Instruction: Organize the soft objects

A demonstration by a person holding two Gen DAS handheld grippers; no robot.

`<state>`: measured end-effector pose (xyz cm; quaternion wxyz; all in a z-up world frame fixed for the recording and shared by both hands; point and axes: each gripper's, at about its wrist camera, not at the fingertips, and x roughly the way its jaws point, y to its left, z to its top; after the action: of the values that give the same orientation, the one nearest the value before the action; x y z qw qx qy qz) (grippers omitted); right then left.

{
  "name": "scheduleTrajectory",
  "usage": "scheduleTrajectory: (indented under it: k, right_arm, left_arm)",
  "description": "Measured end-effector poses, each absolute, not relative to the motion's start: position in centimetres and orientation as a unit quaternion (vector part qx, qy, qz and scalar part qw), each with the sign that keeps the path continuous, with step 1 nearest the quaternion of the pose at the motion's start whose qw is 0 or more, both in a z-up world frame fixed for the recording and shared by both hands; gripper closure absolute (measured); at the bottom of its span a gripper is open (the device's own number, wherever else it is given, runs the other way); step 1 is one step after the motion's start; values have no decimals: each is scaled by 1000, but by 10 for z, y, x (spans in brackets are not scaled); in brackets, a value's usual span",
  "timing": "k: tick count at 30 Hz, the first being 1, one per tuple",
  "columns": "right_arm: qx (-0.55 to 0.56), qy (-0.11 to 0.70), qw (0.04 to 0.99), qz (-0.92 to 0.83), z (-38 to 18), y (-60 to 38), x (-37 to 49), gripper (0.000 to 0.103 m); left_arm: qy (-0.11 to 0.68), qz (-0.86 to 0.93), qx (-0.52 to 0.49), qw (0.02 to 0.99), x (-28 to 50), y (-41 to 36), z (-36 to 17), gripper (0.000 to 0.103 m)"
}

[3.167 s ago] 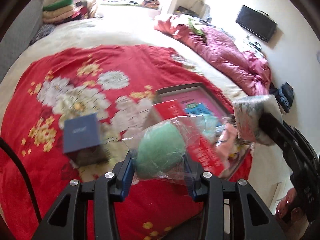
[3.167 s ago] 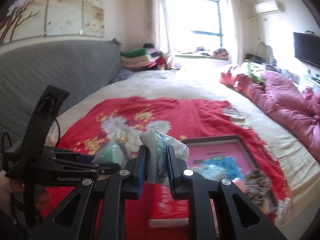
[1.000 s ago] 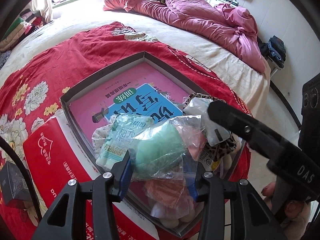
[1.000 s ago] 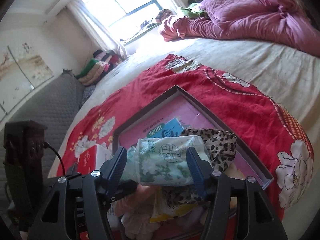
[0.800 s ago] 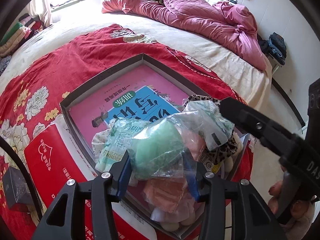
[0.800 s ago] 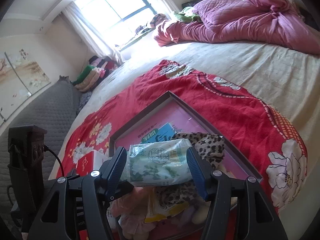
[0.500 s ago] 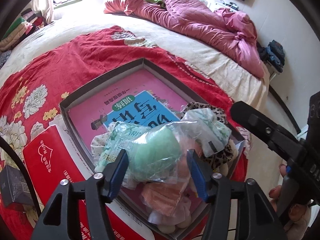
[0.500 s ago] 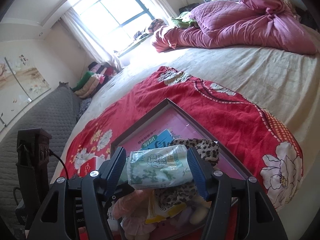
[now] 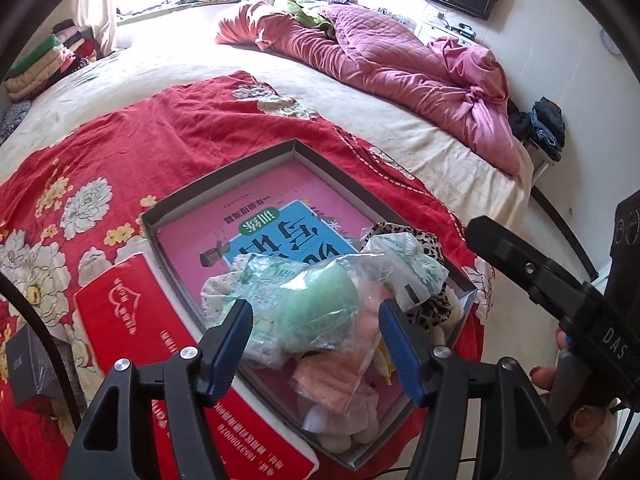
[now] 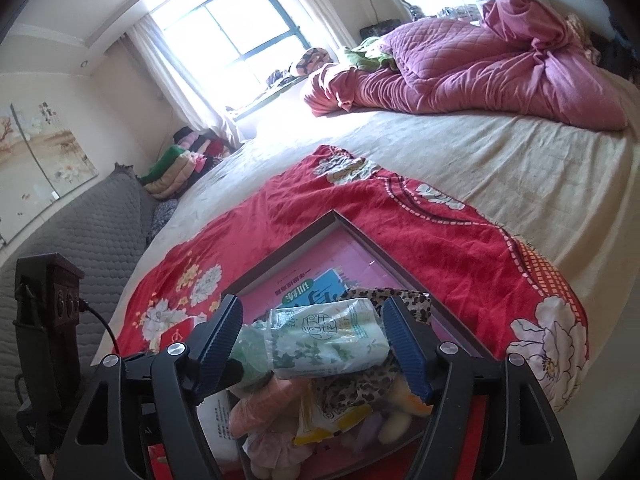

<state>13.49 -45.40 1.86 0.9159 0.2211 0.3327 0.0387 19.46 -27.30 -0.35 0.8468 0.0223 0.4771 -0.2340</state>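
Your left claw [image 9: 316, 344] is opening: its blue pads stand clear on both sides of the green item in a clear bag [image 9: 320, 308], which lies on the pile of soft things at the 6 o'clock end of the grey box [image 9: 224, 176]. Nothing is gripped. At 9 o'clock of the box lies the red carton [image 9: 132, 320], touching its wall; a small dark box [image 9: 28, 364] sits further out on the red floral blanket [image 9: 100, 148].

Your right claw [image 10: 312, 344] is also opening. The tissue pack [image 10: 328, 340] lies between its pads, apparently resting on the leopard-print cloth [image 10: 352, 392] and the peach cloth [image 10: 264, 400] and not pressed by either pad.

Hazards from here:
- The pile is heaped at one end of the box, against its near wall. The bagged green item and the tissue pack sit on top and could roll off over the wall if a pad catches them during withdrawal.
- The loose plastic of the bag could snag on a pad and be dragged out.
- The two claws work close together over the same pile; the right one crosses at 3 o'clock in the left wrist view. Withdraw them apart to avoid a knock.
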Motion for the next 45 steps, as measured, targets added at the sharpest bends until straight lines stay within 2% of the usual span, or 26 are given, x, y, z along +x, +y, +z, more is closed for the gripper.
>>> scheduleTrajectory:
  k: [16, 23, 45]
  right_arm:
    - [169, 320, 932, 16, 59, -416, 80, 26]
    - [106, 320, 941, -14, 70, -384, 42, 26]
    - [52, 345, 934, -85, 67, -317, -33, 25]
  left_arm:
    - [447, -220, 13, 867, 142, -234, 32, 38]
    - [444, -204, 21, 872, 109, -215, 35, 38]
    - [442, -139, 22, 886, 37, -157, 34, 38]
